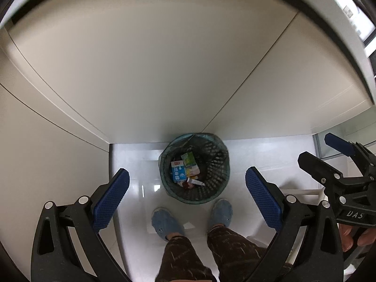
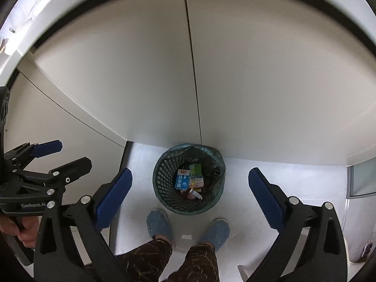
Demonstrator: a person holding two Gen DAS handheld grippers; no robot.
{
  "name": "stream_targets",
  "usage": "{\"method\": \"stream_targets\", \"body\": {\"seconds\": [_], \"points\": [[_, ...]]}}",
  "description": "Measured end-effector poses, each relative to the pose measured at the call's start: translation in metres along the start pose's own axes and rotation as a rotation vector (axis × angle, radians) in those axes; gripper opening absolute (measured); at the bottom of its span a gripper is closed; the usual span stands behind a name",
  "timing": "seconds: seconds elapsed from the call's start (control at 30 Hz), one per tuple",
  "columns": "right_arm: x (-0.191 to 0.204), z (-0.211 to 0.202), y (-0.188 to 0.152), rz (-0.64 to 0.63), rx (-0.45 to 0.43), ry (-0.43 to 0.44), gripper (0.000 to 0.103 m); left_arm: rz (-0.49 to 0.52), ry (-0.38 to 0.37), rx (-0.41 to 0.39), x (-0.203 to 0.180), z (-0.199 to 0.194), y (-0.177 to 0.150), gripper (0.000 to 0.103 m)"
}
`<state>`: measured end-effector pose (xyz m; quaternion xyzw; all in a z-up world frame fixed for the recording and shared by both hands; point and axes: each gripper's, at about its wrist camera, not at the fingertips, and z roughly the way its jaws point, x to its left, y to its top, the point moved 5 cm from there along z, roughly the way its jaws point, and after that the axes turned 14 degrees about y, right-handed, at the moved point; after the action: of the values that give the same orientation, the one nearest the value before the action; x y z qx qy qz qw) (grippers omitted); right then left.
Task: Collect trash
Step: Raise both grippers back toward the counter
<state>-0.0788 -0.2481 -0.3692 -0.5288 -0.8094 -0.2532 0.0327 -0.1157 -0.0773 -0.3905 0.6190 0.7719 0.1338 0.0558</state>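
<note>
White floor tiles fill the lower middle of both frames, hemmed by pale cabinet panels that take up the whole upper half. On the tiles stands the bin (image 1: 194, 168), a dark mesh basket with a greenish liner (image 1: 188, 138) folded over its rim, just above the person's blue slippers (image 1: 167, 223). It sits in the centre of each view, framed between my blue pads.

Both my claws hang released with nothing in them: the left gripper (image 1: 187, 195) spread wide in its own view, the right gripper (image 2: 190, 195) likewise.

Inside the bin lie a blue-and-white carton (image 1: 178, 172), a green carton (image 1: 189, 159) and small wrappers. I judge this load light. The cartons look empty and would crush easily. The mesh should be stiff enough to lift, but the liner is thin, slippery film and will likely tear if pinched hard. I would take hold at the folded liner edge, or the rim itself, on two opposite sides.

My left view shows the right gripper at far right, with fingertips (image 1: 352, 237) on its handle. My right view alone shows a scrap (image 2: 186, 236) on the floor between the slippers, and the panel seam running straight down to the bin.
</note>
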Motion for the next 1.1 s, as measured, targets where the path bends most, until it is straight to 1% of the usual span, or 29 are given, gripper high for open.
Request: {"method": "stream_targets", "body": {"seconds": [0.13,0.27,0.4,0.43,0.5,0.6,0.83,0.97,1.1], "points": [[0.015,-0.042,0.012,-0.001,-0.044,-0.017,0.095,-0.001,-0.009,-0.019,0.007,-0.041,0.013,0.097],[0.029,-0.088,0.027,-0.011,-0.084,-0.028,0.095,0.017,-0.010,-0.068,0.015,-0.084,0.026,0.097],[0.039,-0.119,0.044,-0.025,-0.121,-0.052,0.095,0.042,-0.021,-0.109,0.021,-0.121,0.042,0.097],[0.041,-0.121,0.049,-0.026,-0.124,-0.059,0.095,0.052,-0.018,-0.122,0.022,-0.130,0.046,0.097],[0.046,-0.136,0.059,-0.033,-0.147,-0.066,0.095,0.072,-0.019,-0.159,0.025,-0.147,0.054,0.097],[0.048,-0.151,0.072,-0.035,-0.183,-0.089,0.095,0.082,-0.020,-0.189,0.028,-0.165,0.068,0.097],[0.048,-0.183,0.102,-0.016,-0.274,-0.096,0.095,0.087,-0.021,-0.233,0.034,-0.198,0.105,0.097],[0.045,-0.200,0.127,-0.026,-0.310,-0.095,0.095,0.081,-0.042,-0.261,0.034,-0.214,0.134,0.097],[0.037,-0.210,0.154,-0.039,-0.335,-0.088,0.095,0.076,-0.030,-0.286,0.030,-0.221,0.166,0.097]]}}
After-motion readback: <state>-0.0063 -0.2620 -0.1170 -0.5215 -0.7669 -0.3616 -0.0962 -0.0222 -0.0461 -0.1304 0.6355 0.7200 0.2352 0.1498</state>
